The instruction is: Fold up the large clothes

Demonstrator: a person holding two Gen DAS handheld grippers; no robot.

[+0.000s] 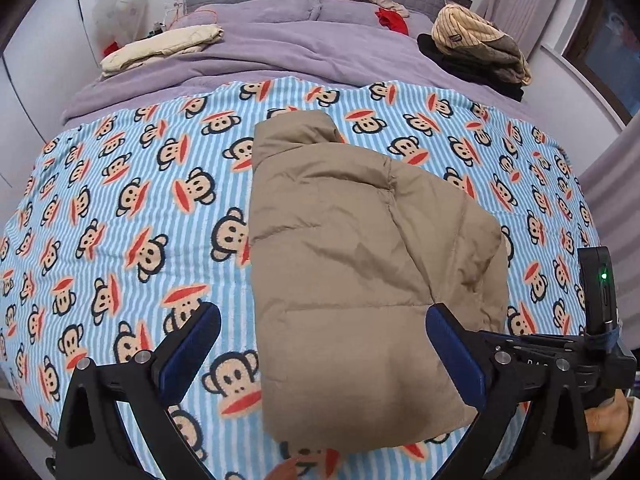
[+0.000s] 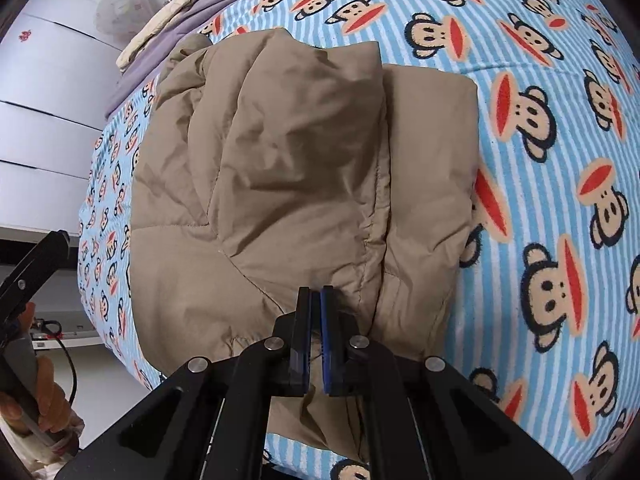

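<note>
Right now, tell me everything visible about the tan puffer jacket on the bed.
The tan puffer jacket is quilted, smooth shell fabric that looks padded. It lies folded into a thick bundle on the monkey-print blanket, its collar end toward the pillows. The left claw stands open above it; the right claw is shut at its near edge, grip unclear.

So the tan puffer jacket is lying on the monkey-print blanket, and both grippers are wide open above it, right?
Not quite. Only the left gripper is wide open; the right gripper is shut, as the right wrist view shows. The tan puffer jacket does lie on the monkey-print blanket.
</note>
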